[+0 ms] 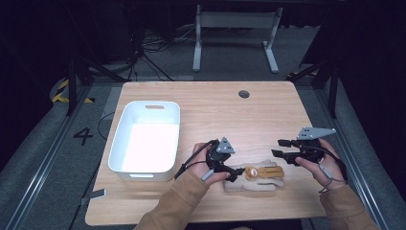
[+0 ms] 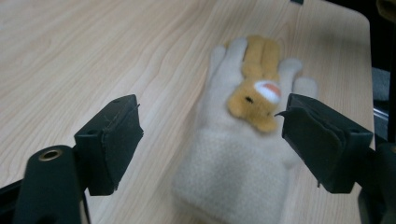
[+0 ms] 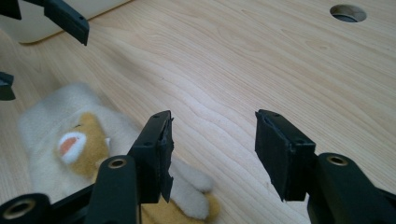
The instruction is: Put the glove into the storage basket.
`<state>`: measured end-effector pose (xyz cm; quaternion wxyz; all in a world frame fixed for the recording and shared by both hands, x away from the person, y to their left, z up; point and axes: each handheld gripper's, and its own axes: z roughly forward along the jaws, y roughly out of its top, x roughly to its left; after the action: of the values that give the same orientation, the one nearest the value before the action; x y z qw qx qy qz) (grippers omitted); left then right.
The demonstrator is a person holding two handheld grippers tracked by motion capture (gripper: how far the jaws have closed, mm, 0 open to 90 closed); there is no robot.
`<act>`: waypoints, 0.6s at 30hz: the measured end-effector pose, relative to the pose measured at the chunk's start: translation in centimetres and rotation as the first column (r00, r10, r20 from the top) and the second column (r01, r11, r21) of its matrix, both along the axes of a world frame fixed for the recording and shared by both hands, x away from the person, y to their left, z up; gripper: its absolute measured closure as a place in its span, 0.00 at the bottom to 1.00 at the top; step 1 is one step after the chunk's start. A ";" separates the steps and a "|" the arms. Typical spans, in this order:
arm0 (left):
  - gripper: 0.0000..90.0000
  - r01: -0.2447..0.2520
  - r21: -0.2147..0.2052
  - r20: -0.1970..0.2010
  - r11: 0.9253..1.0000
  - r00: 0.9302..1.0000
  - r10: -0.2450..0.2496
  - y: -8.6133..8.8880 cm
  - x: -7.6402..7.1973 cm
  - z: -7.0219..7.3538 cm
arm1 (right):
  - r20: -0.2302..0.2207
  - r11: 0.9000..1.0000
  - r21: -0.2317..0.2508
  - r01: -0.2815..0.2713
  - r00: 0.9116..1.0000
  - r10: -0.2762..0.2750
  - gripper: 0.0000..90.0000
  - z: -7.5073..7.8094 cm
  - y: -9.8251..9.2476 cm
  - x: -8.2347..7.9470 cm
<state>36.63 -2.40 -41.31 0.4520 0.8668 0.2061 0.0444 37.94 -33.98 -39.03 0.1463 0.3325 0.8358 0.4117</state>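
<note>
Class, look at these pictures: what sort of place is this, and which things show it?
Probably a lab or recording studio: a bare wooden table on grey carpet, loose cables on the floor, and yellow-black hazard tape.

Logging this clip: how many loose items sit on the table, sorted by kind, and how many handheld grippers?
White bin: 1
Cream glove with an orange animal figure: 1
Handheld grippers: 2, left gripper and right gripper, both with jaws apart
Total: 4
</note>
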 end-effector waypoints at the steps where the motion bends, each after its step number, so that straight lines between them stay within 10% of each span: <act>1: 0.24 0.000 0.000 0.000 1.000 1.000 0.000 0.0 0.0 0.0 | 0.000 1.000 0.000 0.000 1.000 0.000 0.52 0.0 0.0 0.0; 9: 0.23 0.069 -0.007 0.030 0.998 0.997 -0.069 -0.6 -0.6 -1.6 | 0.005 1.000 0.020 0.015 1.000 -0.015 0.52 0.0 -0.7 0.2; 12: 0.23 0.150 0.003 0.075 0.989 0.986 -0.150 -0.8 -0.6 -2.1 | 0.008 0.999 0.028 0.016 1.000 -0.016 0.52 0.0 -0.9 0.2; 18: 0.22 0.147 0.014 0.031 0.989 0.989 -0.148 -1.0 -0.3 -3.0 | 0.003 0.999 0.045 0.001 1.000 -0.001 0.52 -0.1 -0.8 0.2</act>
<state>36.34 -3.38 -44.31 0.4523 0.8814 0.1338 0.0259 38.11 -34.81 -39.09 0.1401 0.3355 0.8259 0.4309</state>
